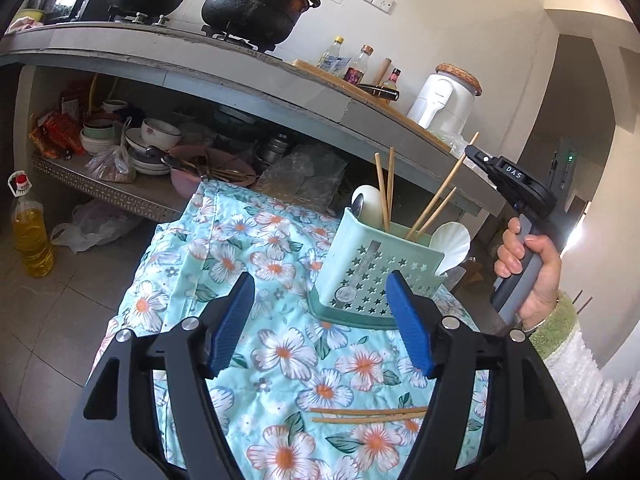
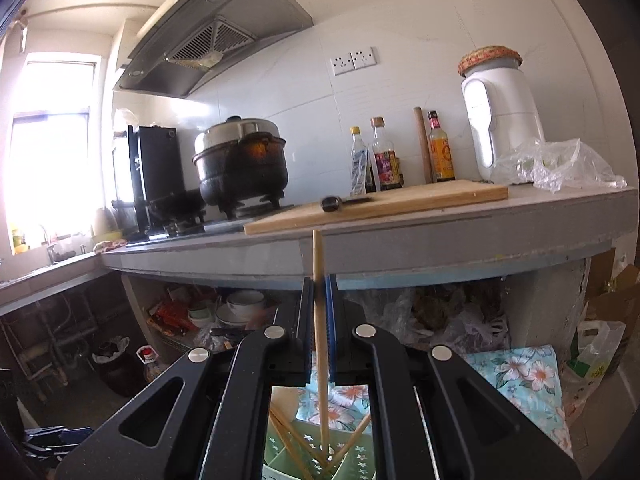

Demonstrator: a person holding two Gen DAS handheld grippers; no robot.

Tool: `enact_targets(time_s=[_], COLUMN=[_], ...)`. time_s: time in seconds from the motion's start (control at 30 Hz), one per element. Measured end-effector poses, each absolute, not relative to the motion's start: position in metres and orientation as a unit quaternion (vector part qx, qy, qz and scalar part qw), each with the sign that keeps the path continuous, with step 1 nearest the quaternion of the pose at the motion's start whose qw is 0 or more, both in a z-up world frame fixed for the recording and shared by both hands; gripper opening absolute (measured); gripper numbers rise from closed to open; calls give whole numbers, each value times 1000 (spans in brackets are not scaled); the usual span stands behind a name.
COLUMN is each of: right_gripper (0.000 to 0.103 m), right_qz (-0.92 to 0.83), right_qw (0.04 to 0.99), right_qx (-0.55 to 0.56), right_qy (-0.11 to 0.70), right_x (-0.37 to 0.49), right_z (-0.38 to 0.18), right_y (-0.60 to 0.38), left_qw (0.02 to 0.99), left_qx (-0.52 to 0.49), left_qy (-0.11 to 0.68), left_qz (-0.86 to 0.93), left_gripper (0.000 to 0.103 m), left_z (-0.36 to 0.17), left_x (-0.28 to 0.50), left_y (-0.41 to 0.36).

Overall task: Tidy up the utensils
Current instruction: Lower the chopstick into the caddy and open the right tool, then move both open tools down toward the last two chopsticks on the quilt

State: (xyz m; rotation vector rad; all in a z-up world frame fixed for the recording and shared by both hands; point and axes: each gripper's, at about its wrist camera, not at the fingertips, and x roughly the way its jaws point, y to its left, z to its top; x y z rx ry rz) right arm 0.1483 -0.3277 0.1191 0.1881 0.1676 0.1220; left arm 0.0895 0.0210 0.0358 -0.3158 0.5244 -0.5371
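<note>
We see the utensil holder point(image 1: 376, 276) standing on the cloth-covered table point(image 1: 256, 264), toward its far right corner. In the holder stand several chopsticks point(image 1: 385, 192), a spoon point(image 1: 366, 204) at its far left and a ladle point(image 1: 452, 244) at its right. Two chopsticks point(image 1: 368, 415) lie flat on the cloth near the table's near edge, side by side. Behind the table runs the counter point(image 1: 192, 60), with a pot point(image 1: 256, 8) on the stove, bottles point(image 2: 384, 160) behind a cutting board point(image 2: 400, 204), and bowls point(image 1: 160, 132) on the shelf below.
</note>
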Motion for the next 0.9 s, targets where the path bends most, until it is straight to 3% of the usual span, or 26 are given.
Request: enact_targets(time_s=[0.27, 0.33, 0.5, 0.7, 0.9], right_gripper=[9, 32, 46, 48, 48], right_qz=[55, 46, 33, 42, 56], right_qw=[985, 986, 990, 986, 970], right_qx=[103, 103, 107, 141, 180], right_qy=[127, 119, 84, 78, 152], right_x=[139, 130, 92, 39, 12], right_z=[96, 101, 114, 107, 61], right_y=[-332, -335, -343, -350, -335], left_qw=[918, 917, 916, 914, 910], left_qx=[-136, -136, -132, -124, -115], left_qy=[264, 267, 270, 277, 294], left_qz=[-263, -264, -266, -268, -268], left_gripper=[67, 68, 69, 70, 70], left_z=[25, 23, 21, 19, 12], left_x=[83, 83, 81, 79, 81], left_y=[22, 21, 16, 11, 4])
